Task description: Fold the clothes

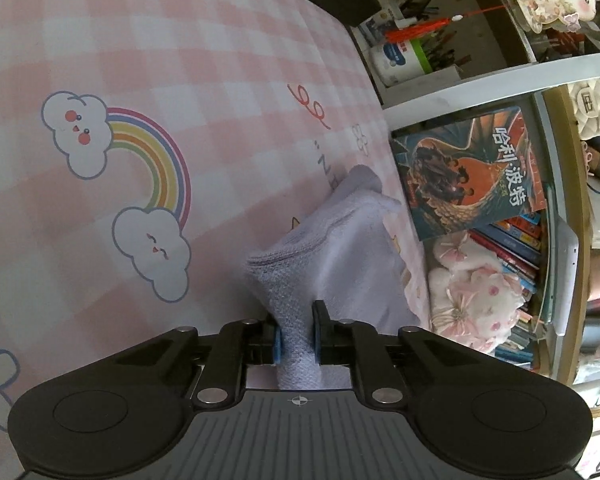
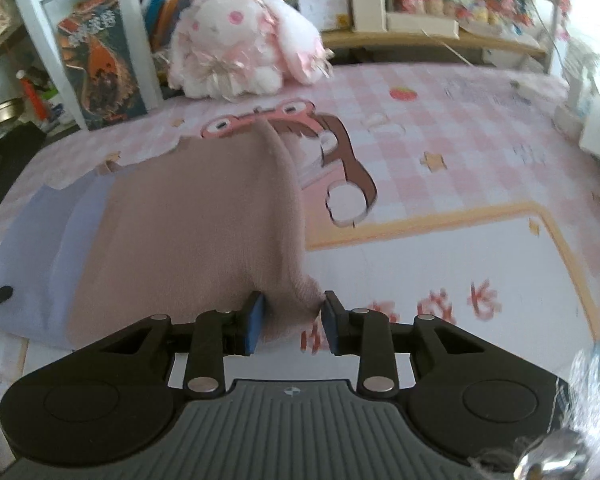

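Note:
A lavender knit garment (image 1: 340, 248) lies bunched on the pink checked bedsheet (image 1: 180, 60). My left gripper (image 1: 296, 332) is shut on a fold of it, with the fabric squeezed between the blue pads. In the right wrist view the lavender garment (image 2: 60, 232) lies flat at the left. A dusty-pink garment (image 2: 188, 220) is spread over it. My right gripper (image 2: 292, 320) holds the pink garment's near corner between its fingers, and a raised ridge of cloth runs from there toward the far side.
A white shelf unit with books (image 1: 472, 176) and a plush toy (image 2: 240, 48) stands right behind the bed's edge. The sheet (image 2: 460, 264) stretches wide to the right of the pink garment. A crinkled plastic wrap (image 2: 588, 400) sits at the lower right.

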Tool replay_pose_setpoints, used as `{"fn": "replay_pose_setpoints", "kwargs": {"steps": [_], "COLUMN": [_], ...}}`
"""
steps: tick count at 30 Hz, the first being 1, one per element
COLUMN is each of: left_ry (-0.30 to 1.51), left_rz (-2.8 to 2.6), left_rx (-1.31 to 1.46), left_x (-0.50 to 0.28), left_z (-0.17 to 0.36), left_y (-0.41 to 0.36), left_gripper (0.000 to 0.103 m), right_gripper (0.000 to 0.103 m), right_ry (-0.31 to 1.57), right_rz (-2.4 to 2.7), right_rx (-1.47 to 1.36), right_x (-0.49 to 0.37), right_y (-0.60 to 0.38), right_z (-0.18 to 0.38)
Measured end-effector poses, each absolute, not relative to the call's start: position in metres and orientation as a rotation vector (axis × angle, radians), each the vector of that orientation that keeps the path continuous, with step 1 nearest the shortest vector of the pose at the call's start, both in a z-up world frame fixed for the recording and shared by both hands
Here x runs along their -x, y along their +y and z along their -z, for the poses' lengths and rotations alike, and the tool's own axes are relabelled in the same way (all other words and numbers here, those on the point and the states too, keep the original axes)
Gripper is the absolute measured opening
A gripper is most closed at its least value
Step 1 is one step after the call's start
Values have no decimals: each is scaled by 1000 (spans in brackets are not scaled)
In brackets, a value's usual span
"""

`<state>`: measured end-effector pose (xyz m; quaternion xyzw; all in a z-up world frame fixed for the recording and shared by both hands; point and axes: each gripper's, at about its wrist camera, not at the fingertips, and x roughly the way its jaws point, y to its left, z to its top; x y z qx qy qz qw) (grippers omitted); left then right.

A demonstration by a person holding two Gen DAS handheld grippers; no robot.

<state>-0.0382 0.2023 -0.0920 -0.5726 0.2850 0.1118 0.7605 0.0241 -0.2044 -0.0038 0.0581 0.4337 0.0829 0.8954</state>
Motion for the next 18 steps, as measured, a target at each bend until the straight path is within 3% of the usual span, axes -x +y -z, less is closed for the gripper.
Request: {"fn": "replay_pose_setpoints", "kwargs": {"steps": [18], "left_ry": [509], "left_rz": [-512], "left_rx": [1162], "left_x": [35], "left_z": [75], "left_y": [168], "left_gripper": [12], "right_gripper": [31], "right_ry": [881], "right_rz": [-578], "right_rx": [8], "right_x": [-120], "right_y": [-228], "right_z": [9]}}
